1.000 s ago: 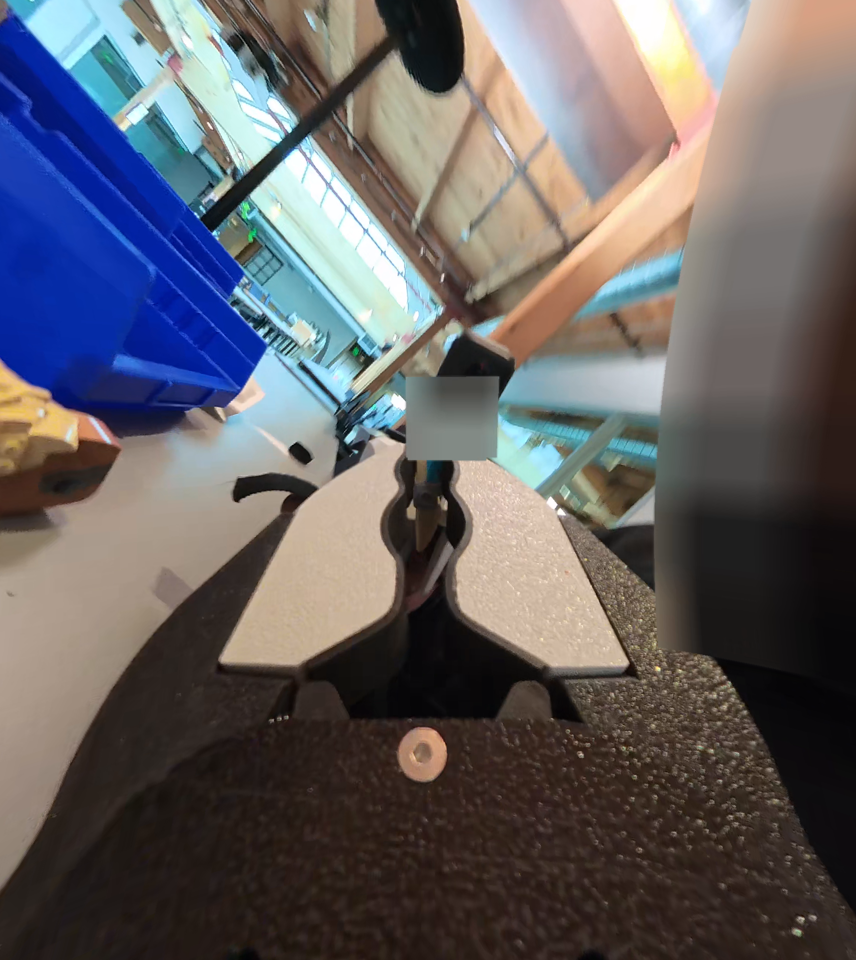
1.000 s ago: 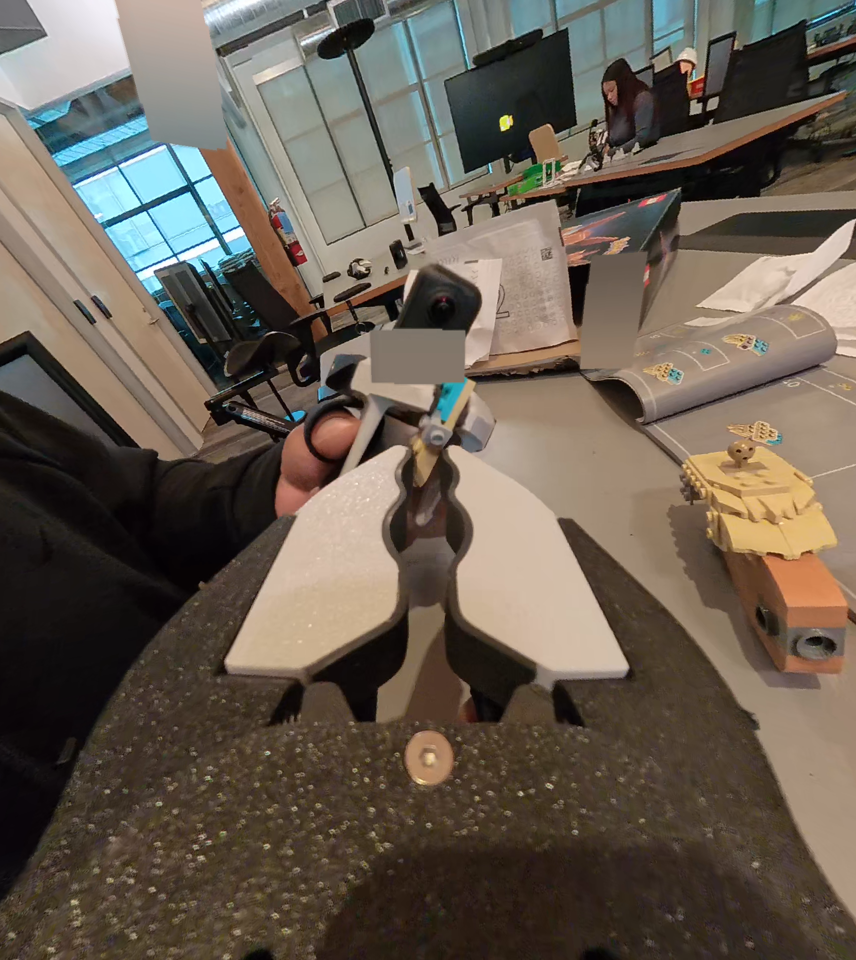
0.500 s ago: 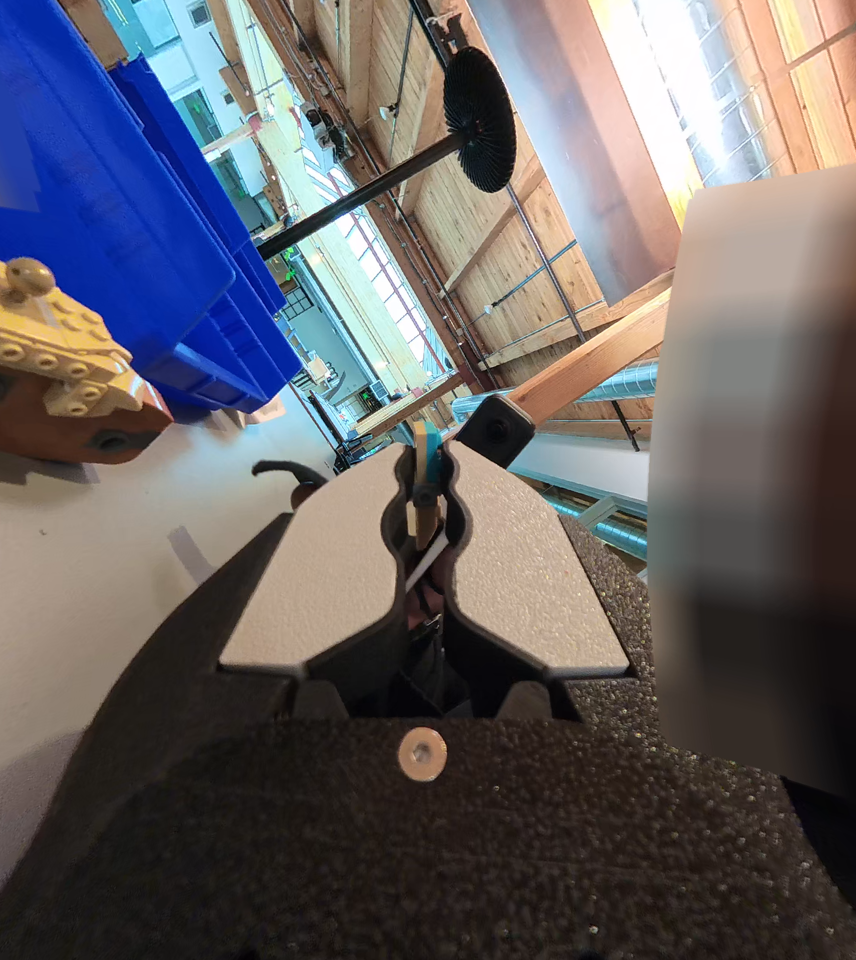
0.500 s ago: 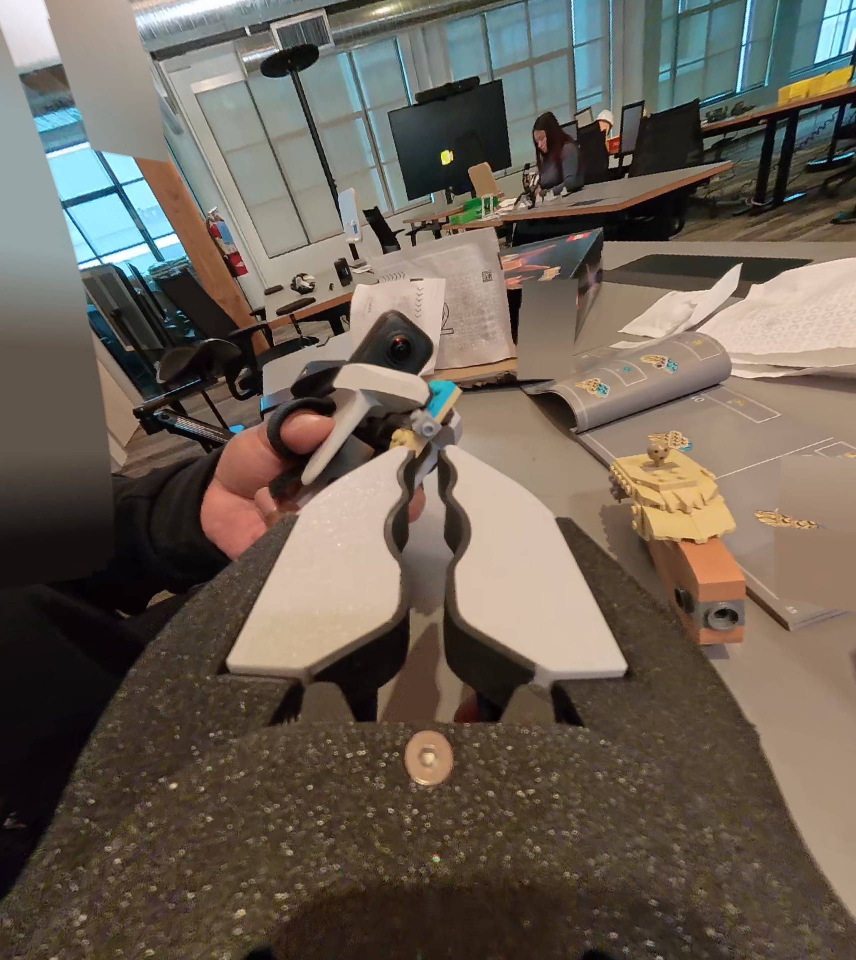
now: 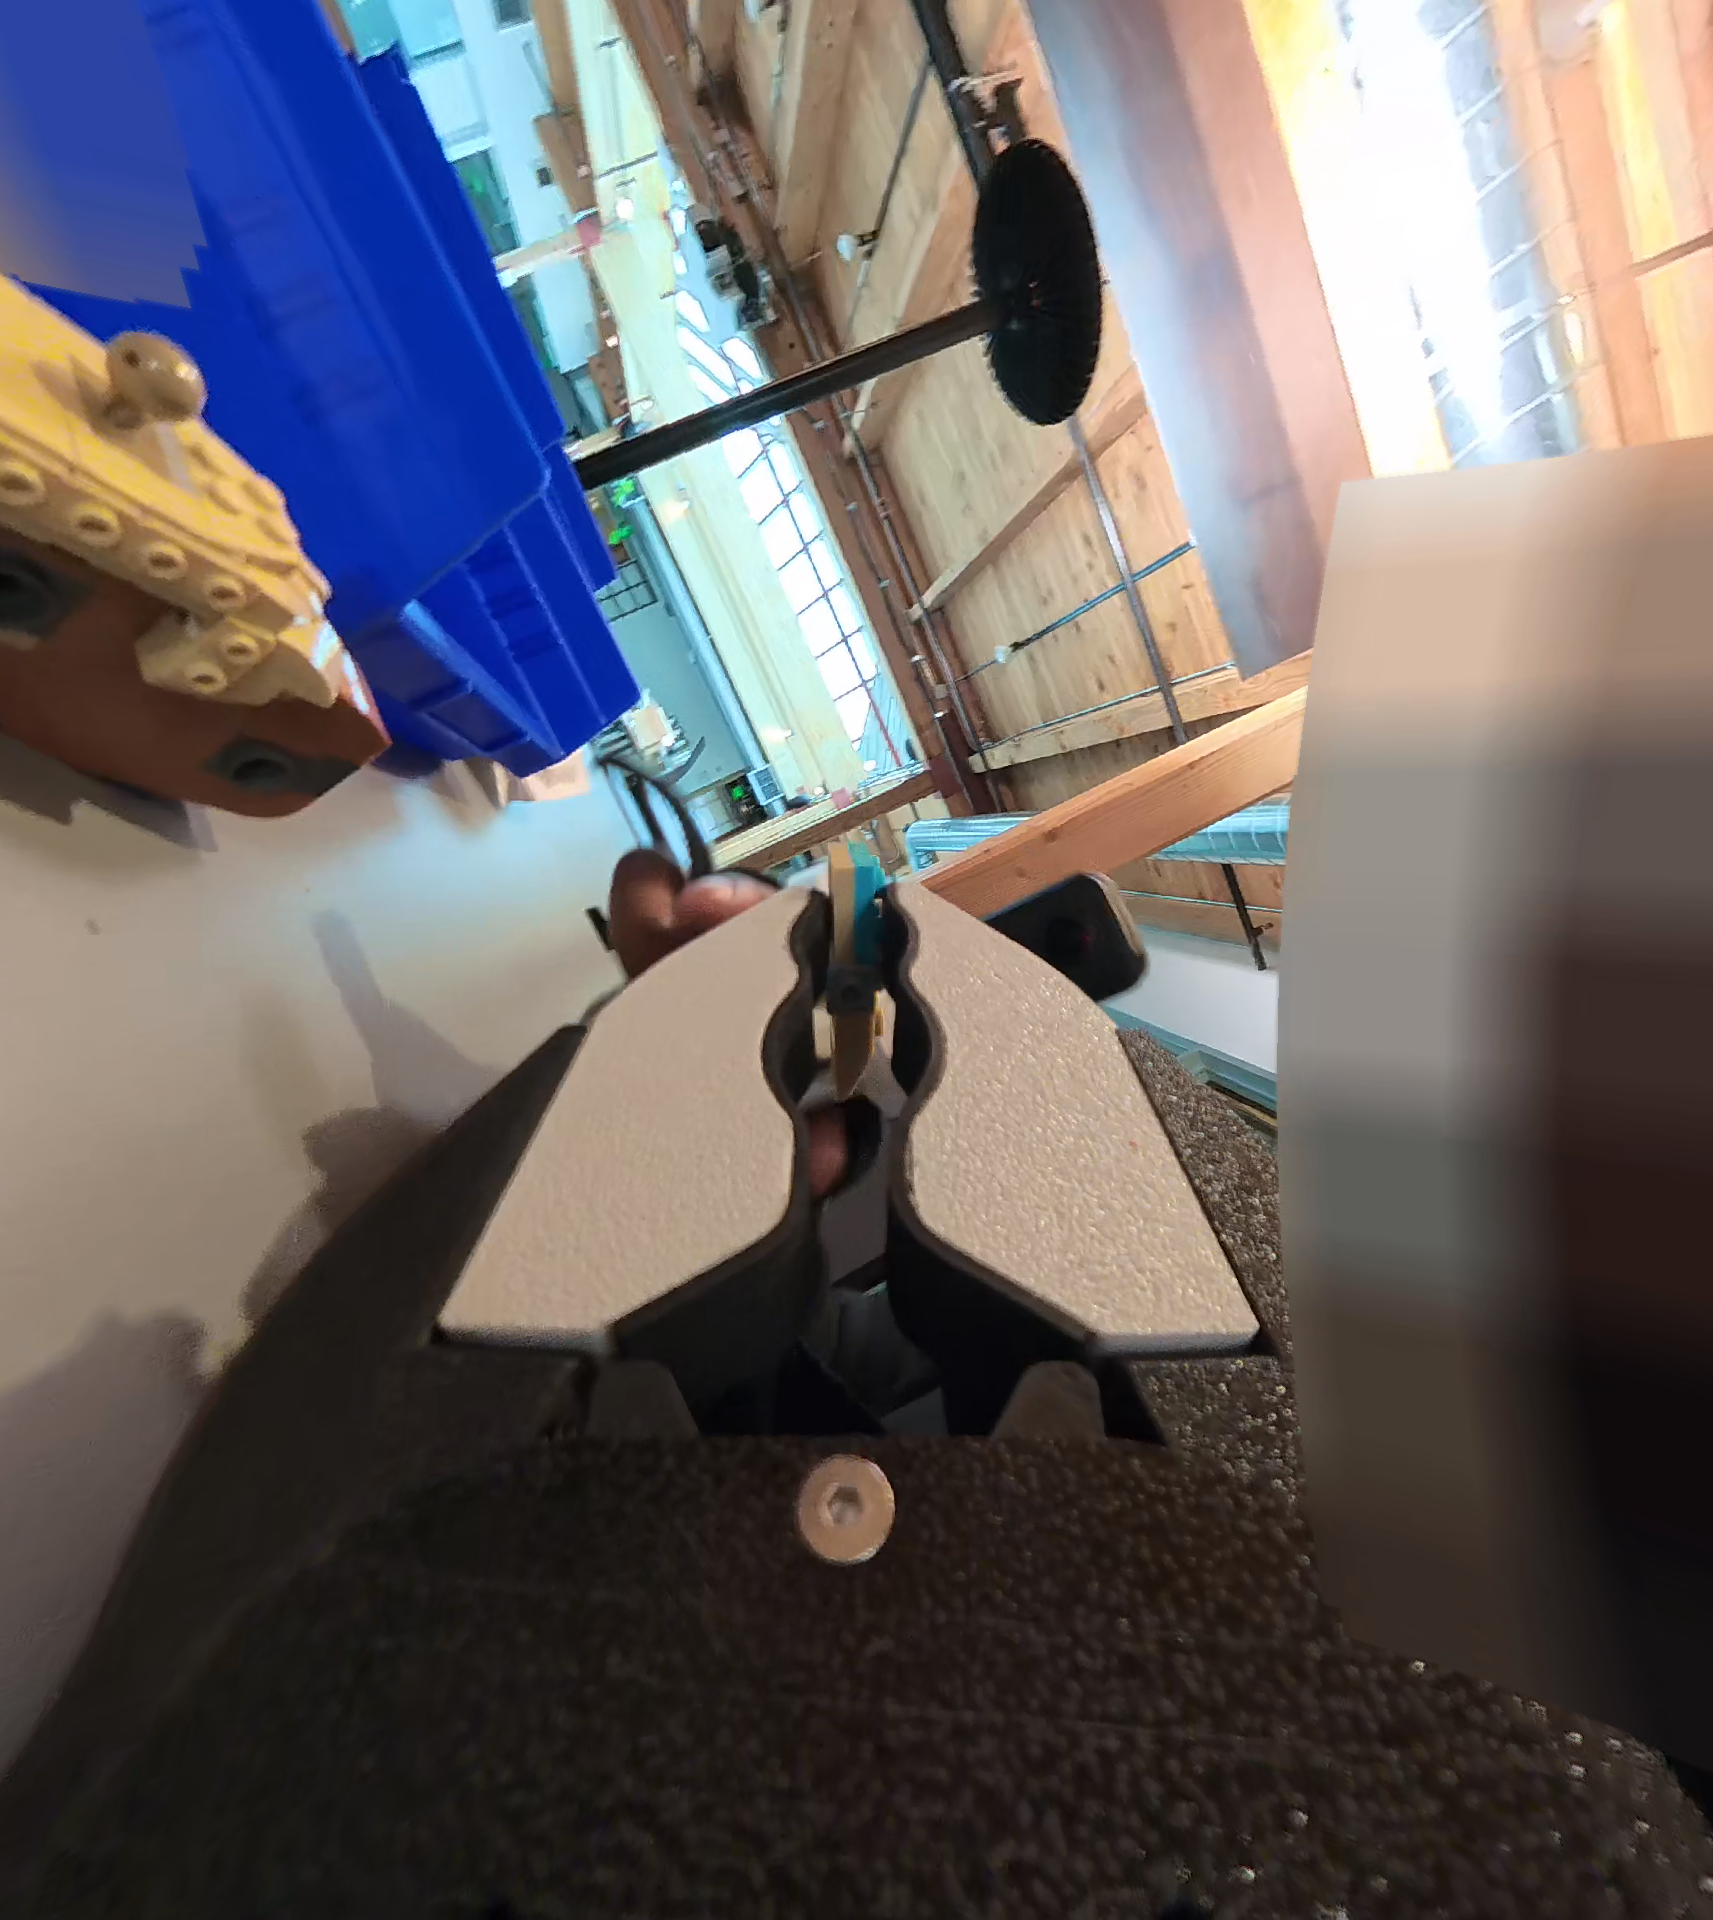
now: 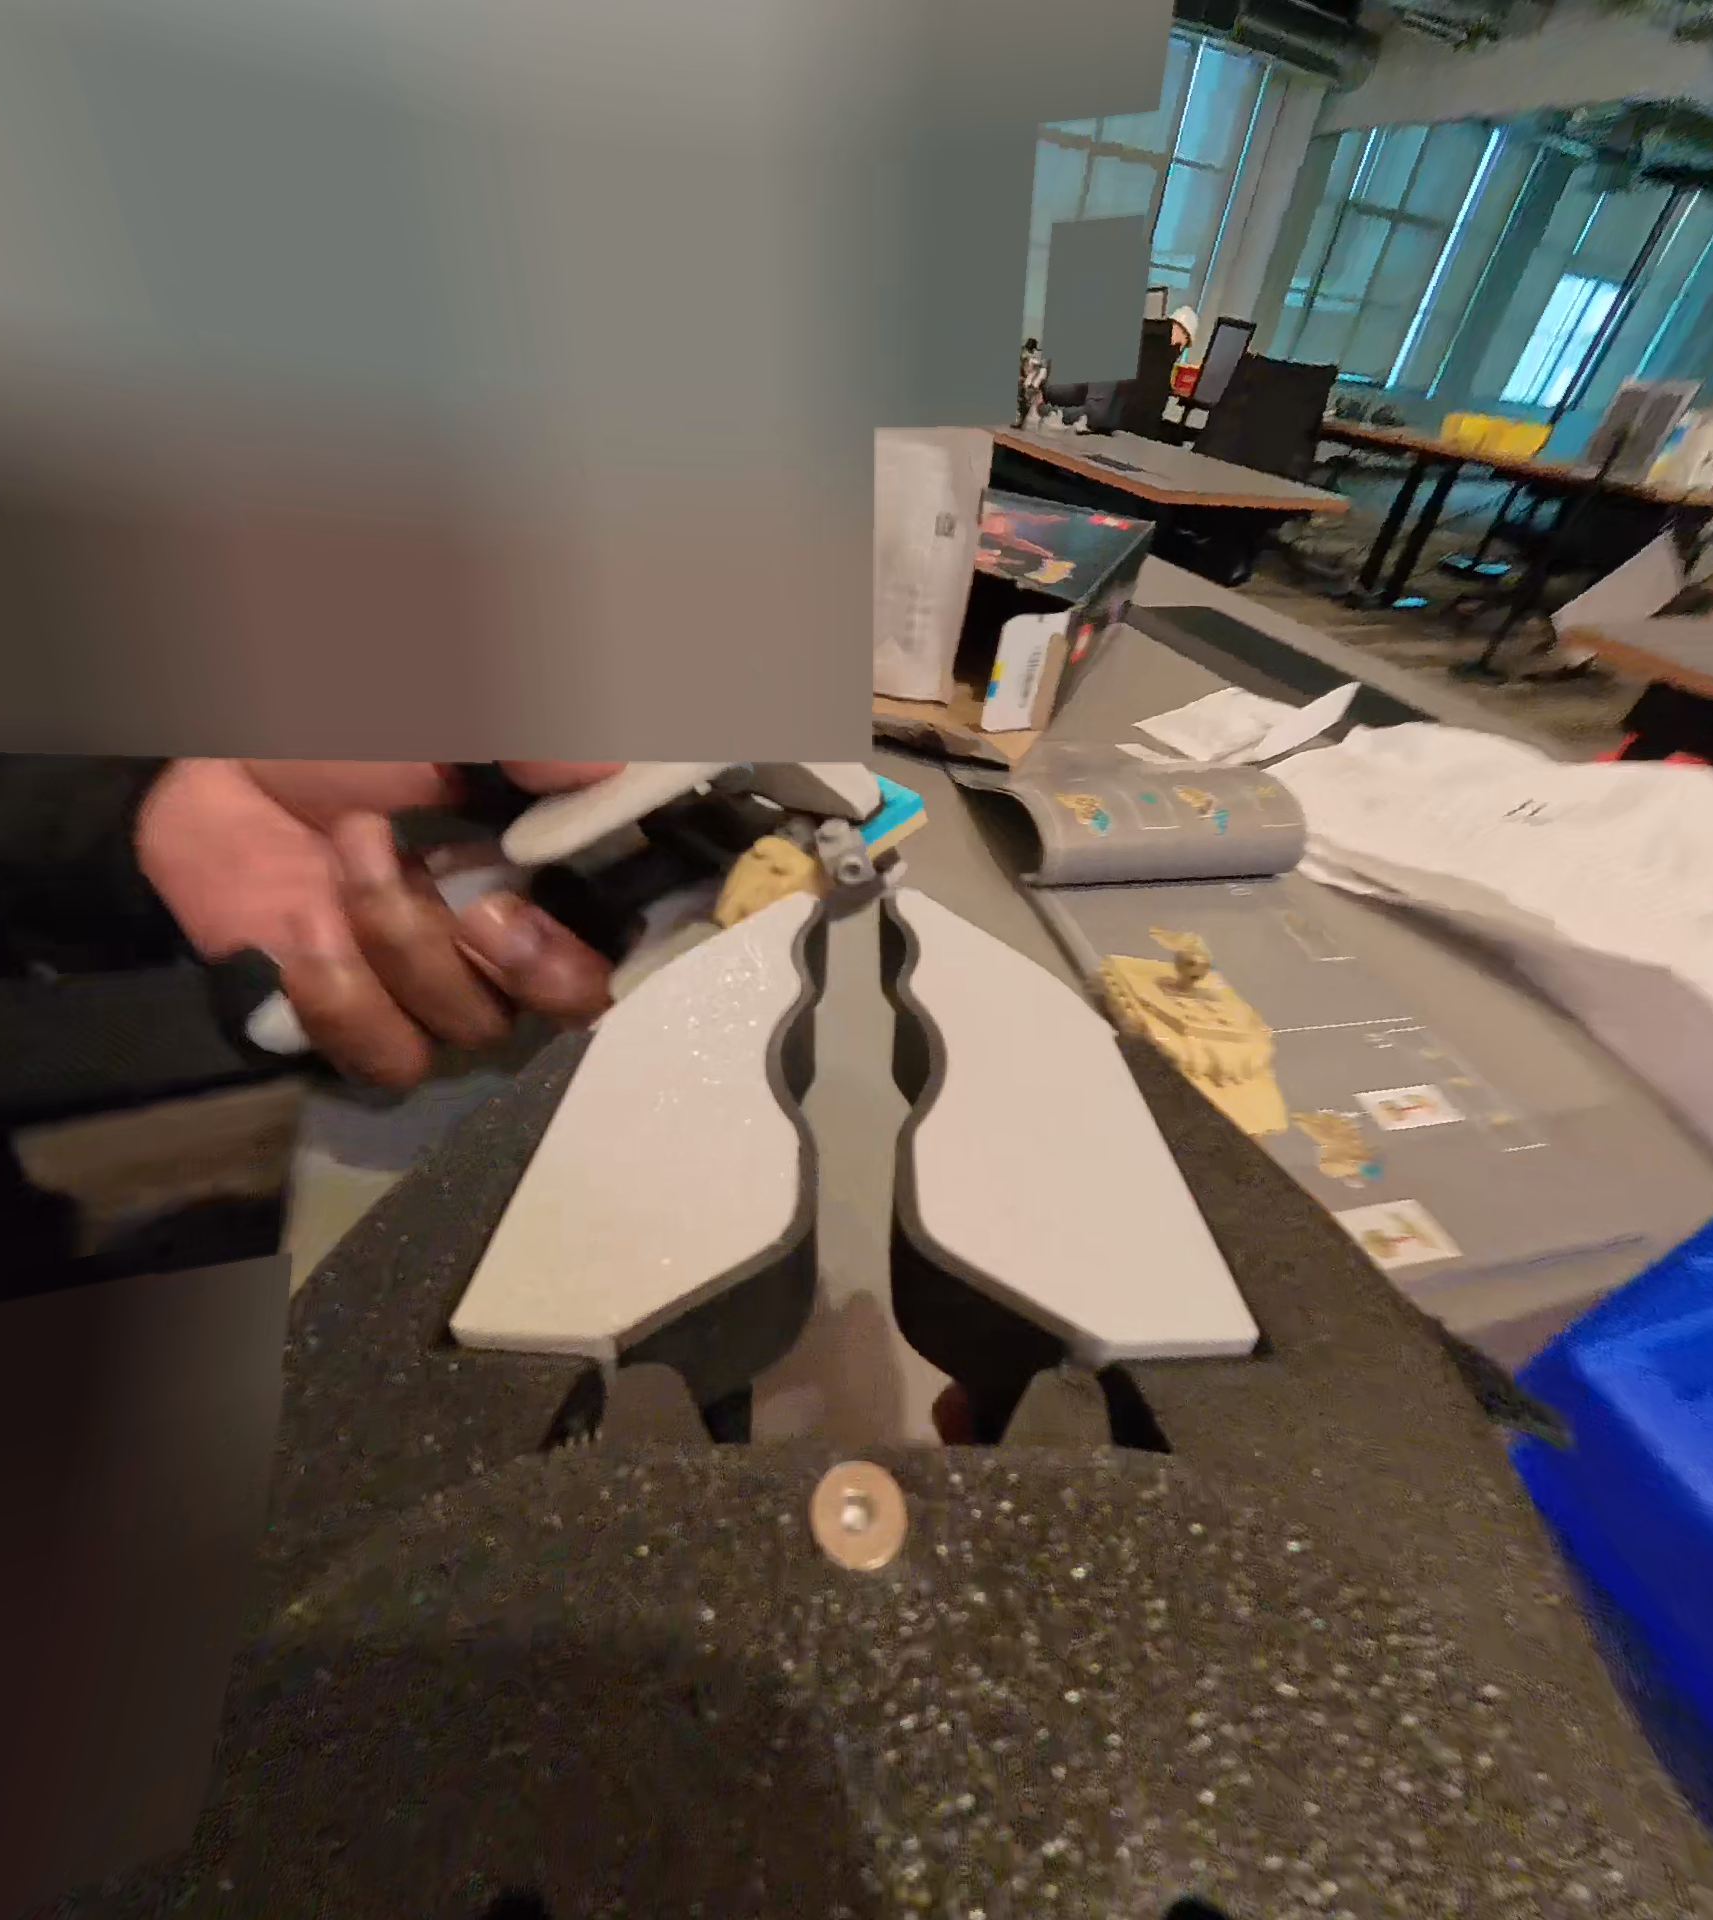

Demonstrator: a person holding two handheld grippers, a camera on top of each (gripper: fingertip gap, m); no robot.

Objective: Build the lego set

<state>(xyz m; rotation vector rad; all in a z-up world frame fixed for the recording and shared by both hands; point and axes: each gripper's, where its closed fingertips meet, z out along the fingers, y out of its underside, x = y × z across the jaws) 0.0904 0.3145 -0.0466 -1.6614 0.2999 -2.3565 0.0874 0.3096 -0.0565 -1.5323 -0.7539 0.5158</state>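
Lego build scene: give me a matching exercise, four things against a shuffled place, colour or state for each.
Things:
1. small lego piece
2. lego model
3. bin
4. instruction booklet

Descriptions:
a. lying open on the table
b. blue
c. clamped in the left gripper
d. tan top, brown base

Pairs: 1-c, 2-d, 3-b, 4-a
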